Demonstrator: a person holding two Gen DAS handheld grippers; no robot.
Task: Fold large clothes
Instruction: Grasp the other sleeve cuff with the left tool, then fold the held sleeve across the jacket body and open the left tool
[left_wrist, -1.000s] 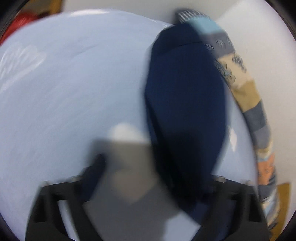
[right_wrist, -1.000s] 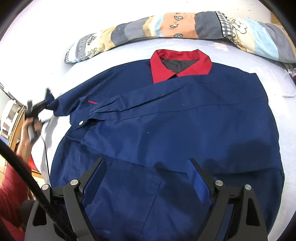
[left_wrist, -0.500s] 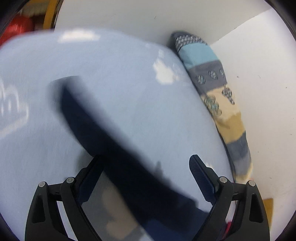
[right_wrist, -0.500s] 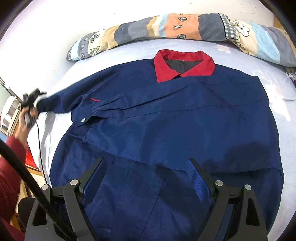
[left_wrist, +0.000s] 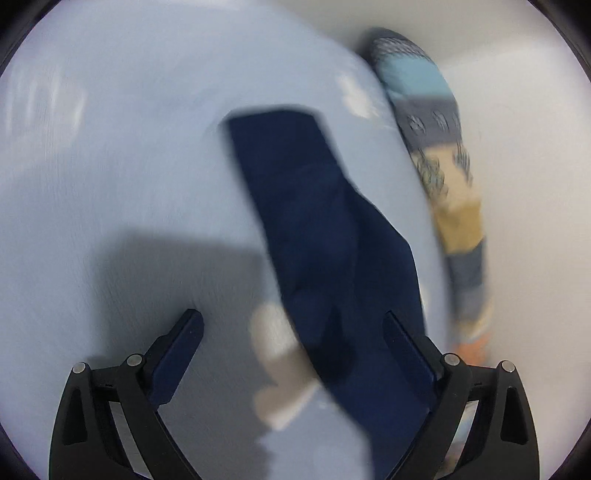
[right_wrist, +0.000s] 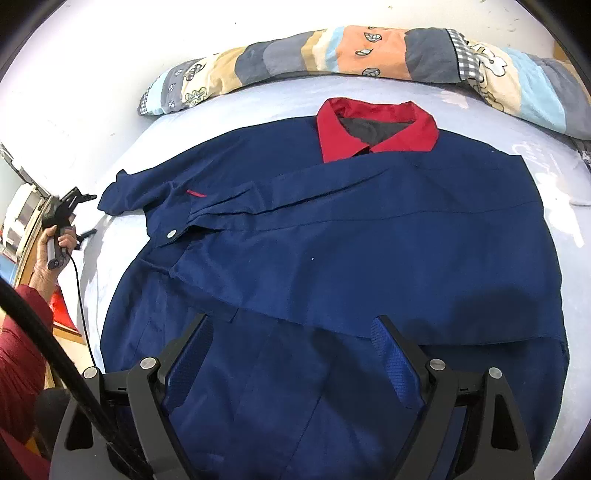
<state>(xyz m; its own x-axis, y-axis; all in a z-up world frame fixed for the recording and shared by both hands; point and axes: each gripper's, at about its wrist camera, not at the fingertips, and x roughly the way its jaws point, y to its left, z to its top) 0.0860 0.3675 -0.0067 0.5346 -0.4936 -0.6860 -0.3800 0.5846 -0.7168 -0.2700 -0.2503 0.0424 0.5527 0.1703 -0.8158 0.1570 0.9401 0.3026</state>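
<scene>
A navy-blue long-sleeved shirt with a red collar (right_wrist: 332, 251) lies spread flat on the pale-blue bed sheet (right_wrist: 258, 107), beneath and ahead of the right gripper (right_wrist: 291, 354), fingers spread. The left gripper (left_wrist: 293, 343), fingers apart, has the blurred sleeve (left_wrist: 317, 229) ahead between them, ungripped.

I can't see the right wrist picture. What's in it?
A big navy shirt with a red collar lies spread on a pale blue bed. A patchwork pillow lies behind it, and the open right gripper hovers above the shirt's bottom part.
</scene>
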